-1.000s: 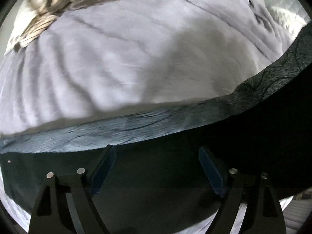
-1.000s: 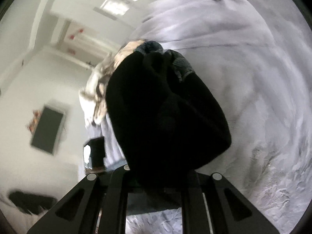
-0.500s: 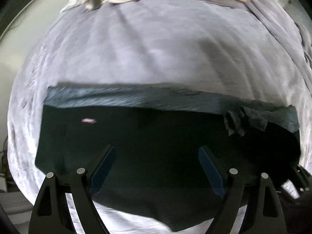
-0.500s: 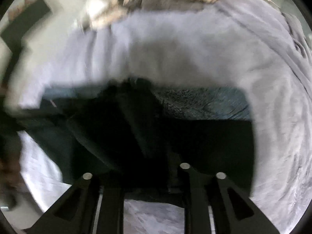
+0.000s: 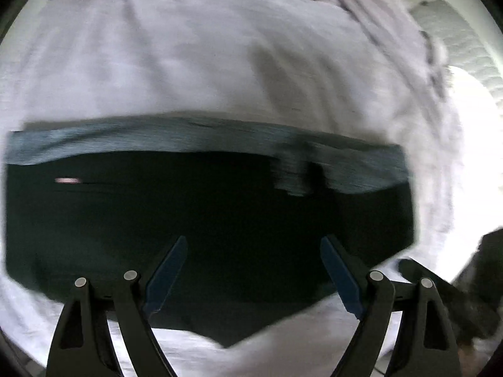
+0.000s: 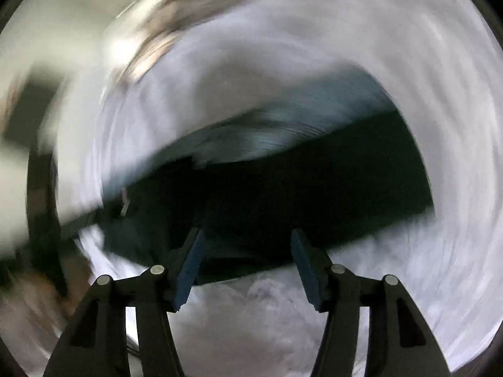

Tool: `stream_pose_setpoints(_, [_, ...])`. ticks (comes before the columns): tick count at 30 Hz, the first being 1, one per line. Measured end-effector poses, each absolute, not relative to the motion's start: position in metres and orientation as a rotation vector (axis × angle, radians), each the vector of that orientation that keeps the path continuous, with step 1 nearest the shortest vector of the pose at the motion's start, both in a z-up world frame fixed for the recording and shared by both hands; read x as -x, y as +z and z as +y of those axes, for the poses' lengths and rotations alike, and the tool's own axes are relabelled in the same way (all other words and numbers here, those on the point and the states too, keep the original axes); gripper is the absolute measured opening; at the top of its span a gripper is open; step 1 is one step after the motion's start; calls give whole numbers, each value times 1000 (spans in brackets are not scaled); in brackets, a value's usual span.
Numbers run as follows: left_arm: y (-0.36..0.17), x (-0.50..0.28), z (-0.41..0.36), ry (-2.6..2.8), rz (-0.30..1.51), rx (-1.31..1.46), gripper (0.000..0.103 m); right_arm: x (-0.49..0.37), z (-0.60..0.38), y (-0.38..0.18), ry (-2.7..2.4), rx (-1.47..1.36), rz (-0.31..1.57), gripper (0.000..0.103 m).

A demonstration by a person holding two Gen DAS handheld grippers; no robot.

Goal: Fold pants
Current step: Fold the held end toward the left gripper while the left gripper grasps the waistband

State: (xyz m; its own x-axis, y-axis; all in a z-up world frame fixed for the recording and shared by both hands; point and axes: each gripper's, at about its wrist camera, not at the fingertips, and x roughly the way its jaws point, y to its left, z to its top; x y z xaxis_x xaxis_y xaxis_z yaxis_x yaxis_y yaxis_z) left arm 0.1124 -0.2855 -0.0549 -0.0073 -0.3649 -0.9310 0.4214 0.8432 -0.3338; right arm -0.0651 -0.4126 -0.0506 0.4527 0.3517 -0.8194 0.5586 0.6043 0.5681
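Left wrist view: the left gripper [image 5: 253, 270] stands with its jaws spread wide, holding nothing, over the black pants [image 5: 204, 229] lying across mid-frame on a grey blanket [image 5: 204, 69].

Right wrist view, heavily blurred: the right gripper [image 6: 248, 262] is likewise spread and empty, with the pants [image 6: 298, 194] at centre.

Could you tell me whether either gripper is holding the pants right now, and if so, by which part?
Nothing is held: the left gripper and right gripper are both open above the pants.

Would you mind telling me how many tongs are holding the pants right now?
0. The left tongs and right tongs both hover open over the pants lying on the bed.
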Motion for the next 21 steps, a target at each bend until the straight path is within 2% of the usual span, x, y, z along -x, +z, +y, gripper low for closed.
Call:
stream_pose_setpoints(3, [-60, -102, -315, -738, 1494, -16, 87, 91, -441, -77, -157, -1234, 1056, 62])
stream_pose_setpoints(4, [-62, -97, -323, -766, 1507, -16, 84, 96, -446, -87, -161, -1295, 1032, 62])
stream_pose_setpoints(5, [-67, -93, -333, -786, 1522, -26, 69, 97, -446, -93, -155, -1327, 1022, 62])
stream_pose_setpoints(6, [-77, -93, -341, -797, 1547, -43, 49, 96, -446, -98, -148, -1348, 1018, 62])
stream_pose_setpoints(7, [-87, -90, -350, -795, 1587, -66, 37, 97, -445, -107, -146, -1383, 1015, 55])
stream_pose_setpoints(8, [-95, -93, -354, -776, 1598, -89, 34, 97, -443, -115, -151, -1414, 1018, 42])
stream_pose_setpoints(9, [-99, -95, -357, -758, 1598, -110, 30, 95, -443, -117, -162, -1418, 1036, 10])
stream_pose_setpoints(15, [-79, -93, -344, -751, 1478, -201, 30, 78, -437, -95, -103, -1372, 1002, 6])
stream_pose_setpoints(19, [-113, -93, -341, -694, 1540, -211, 30, 70, -419, -122, -143, -1306, 1145, 5])
stream_pose_setpoints(21, [-112, -93, -340, -691, 1524, -189, 30, 64, -414, -116, -129, -1237, 1179, 8])
